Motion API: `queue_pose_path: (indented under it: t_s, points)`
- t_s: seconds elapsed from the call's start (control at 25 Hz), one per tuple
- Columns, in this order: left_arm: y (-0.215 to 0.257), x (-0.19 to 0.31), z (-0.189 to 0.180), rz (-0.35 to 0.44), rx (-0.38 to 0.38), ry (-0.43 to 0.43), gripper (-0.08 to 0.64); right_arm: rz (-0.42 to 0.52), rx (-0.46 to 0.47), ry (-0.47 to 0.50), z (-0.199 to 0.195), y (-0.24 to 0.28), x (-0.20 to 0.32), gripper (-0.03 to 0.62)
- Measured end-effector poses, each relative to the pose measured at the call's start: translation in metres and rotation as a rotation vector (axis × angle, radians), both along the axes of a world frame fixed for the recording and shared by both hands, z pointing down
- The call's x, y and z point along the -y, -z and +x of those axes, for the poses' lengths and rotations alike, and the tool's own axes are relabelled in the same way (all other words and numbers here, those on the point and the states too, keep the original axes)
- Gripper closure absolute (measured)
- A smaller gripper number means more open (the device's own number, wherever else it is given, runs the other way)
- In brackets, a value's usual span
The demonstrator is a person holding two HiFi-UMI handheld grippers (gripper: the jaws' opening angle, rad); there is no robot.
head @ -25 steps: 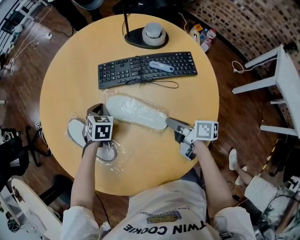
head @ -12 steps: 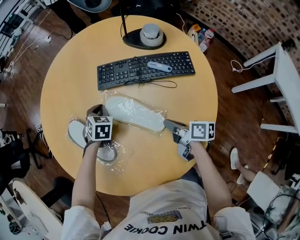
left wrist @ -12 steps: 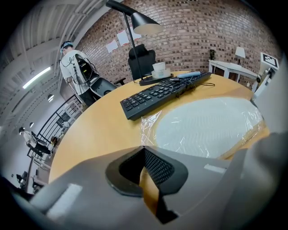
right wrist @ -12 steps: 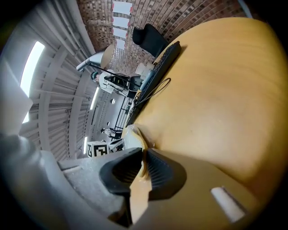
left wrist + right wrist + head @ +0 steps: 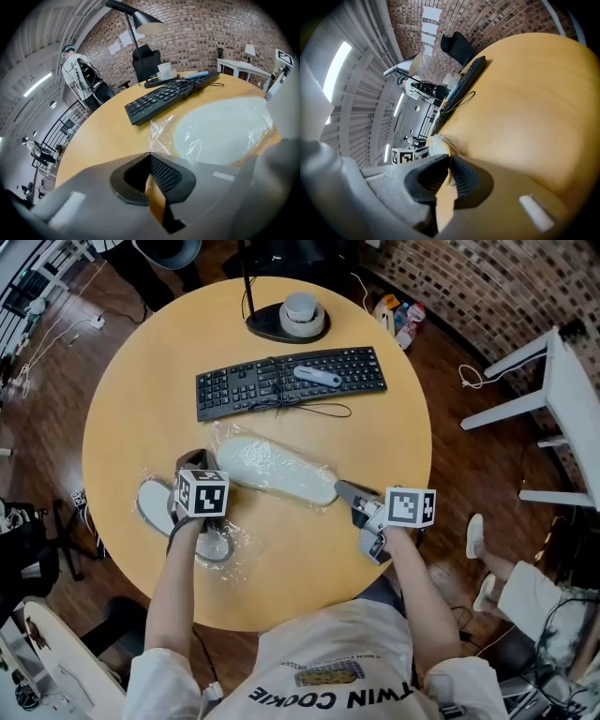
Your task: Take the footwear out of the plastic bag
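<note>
A white slipper sealed in a clear plastic bag (image 5: 277,468) lies across the middle of the round wooden table (image 5: 141,390). The same bag (image 5: 220,131) fills the right of the left gripper view. A second white slipper (image 5: 153,506) lies at the left on crumpled plastic (image 5: 220,545). My left gripper (image 5: 192,462) hovers over it by the bag's left end; its pads (image 5: 161,171) meet with nothing seen between them. My right gripper (image 5: 342,490) is at the bag's right end. Its jaws are closing, a thin gap left, with the bag's edge (image 5: 439,145) at the tips.
A black keyboard (image 5: 291,381) with a grey object (image 5: 319,376) on it and a loose cable (image 5: 314,410) lies beyond the bag. A lamp base (image 5: 272,322) carrying a white cup (image 5: 302,307) stands at the far edge. White furniture (image 5: 562,399) stands off to the right.
The right gripper's jaws have narrowed at the bag's right end; it has barely shifted. The left gripper and both slippers have stayed put.
</note>
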State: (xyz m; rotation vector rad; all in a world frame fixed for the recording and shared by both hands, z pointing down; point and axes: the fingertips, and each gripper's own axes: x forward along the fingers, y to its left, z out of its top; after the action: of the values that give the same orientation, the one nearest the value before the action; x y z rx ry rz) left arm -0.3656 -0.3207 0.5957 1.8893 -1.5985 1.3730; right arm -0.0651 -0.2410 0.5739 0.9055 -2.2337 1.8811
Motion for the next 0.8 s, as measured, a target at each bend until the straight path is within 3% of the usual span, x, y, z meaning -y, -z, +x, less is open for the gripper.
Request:
queue_pose_path:
  t_s: [0.8]
  points:
    - [0.003, 0.001, 0.000, 0.006, 0.005, -0.002, 0.561, 0.025, -0.082, -0.086, 0.055, 0.006, -0.040, 0.566]
